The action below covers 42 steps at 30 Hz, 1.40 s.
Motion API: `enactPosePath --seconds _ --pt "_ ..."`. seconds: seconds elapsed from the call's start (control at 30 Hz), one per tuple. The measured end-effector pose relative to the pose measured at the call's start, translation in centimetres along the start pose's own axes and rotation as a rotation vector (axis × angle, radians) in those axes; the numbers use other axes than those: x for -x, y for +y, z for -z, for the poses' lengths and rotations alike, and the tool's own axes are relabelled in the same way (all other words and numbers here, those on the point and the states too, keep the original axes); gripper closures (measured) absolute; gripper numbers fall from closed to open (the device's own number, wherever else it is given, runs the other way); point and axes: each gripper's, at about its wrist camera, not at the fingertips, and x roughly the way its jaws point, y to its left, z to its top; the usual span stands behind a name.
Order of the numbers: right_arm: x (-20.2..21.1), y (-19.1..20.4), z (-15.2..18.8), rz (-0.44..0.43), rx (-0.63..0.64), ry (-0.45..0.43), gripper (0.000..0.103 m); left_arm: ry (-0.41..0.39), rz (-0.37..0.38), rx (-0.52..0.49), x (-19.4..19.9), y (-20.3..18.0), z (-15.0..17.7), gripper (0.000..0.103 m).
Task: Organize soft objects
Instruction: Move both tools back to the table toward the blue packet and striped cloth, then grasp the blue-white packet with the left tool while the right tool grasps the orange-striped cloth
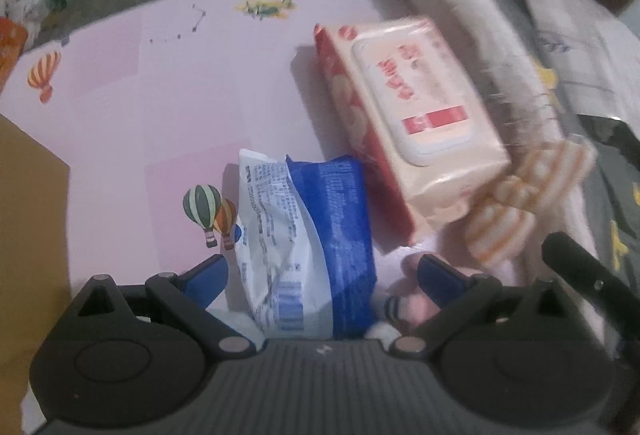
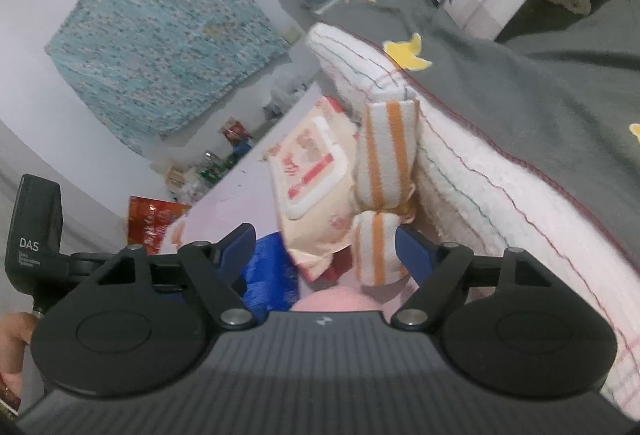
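Blue-padded left gripper (image 1: 320, 277) standing with jaws apart around a blue-and-white packet (image 1: 308, 239), not visibly pressing it, low centre on the pink mat (image 1: 120, 107). Right gripper (image 2: 326, 255) gaping too, an orange-striped rolled cloth (image 2: 378, 247) sitting beside its right finger. Lying beyond, centre frame, a wet-wipes pack (image 1: 416, 115), leaning against folded white towels (image 2: 460, 171) under grey bedding (image 2: 520, 83).

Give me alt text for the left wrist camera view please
The open left gripper hangs over a blue-and-white packet on a pink mat, its fingers on either side. Beyond lie a wipes pack and an orange-striped cloth, beside a folded towel.
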Motion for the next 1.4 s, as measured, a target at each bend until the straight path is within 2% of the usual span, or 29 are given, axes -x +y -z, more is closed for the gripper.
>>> enactPosePath --seconds 0.17,0.33,0.4,0.53,0.67,0.8,0.97,1.1,1.4 --pt "-2.4 -0.4 -0.4 0.032 0.015 0.009 0.027 0.047 -0.028 -0.009 -2.5 0.0 -0.9 0.002" --pt "-3.6 0.2 -0.8 0.045 0.048 0.015 0.029 0.107 -0.048 0.029 -4.7 0.5 -1.5 0.002" --pt "-4.0 0.6 -0.9 0.047 0.057 0.019 0.036 0.119 -0.052 0.039 -5.2 0.7 -1.6 0.003" --pt "-4.5 0.4 -1.1 0.069 0.047 0.025 0.041 0.138 -0.031 0.057 -6.1 1.2 -1.8 0.008" --pt "-5.3 -0.1 -1.3 0.084 0.042 0.027 0.048 0.122 -0.037 0.039 -6.1 0.9 -1.8 0.013" --pt "-6.0 -0.8 -1.3 0.112 0.044 0.020 0.065 0.091 -0.029 0.035 -5.7 0.5 -1.7 0.022" --pt "-6.2 -1.0 -1.3 0.088 0.040 -0.005 0.069 0.061 -0.037 0.027 -5.1 0.1 -1.3 0.029" --pt "-5.3 -1.1 -1.1 0.048 0.035 -0.043 0.070 0.029 -0.031 0.019 -4.6 0.0 -0.9 0.032" --pt "-2.0 -0.2 -2.1 -0.004 0.057 -0.144 0.070 -0.104 0.018 0.019 0.6 -0.3 -0.7 0.032"
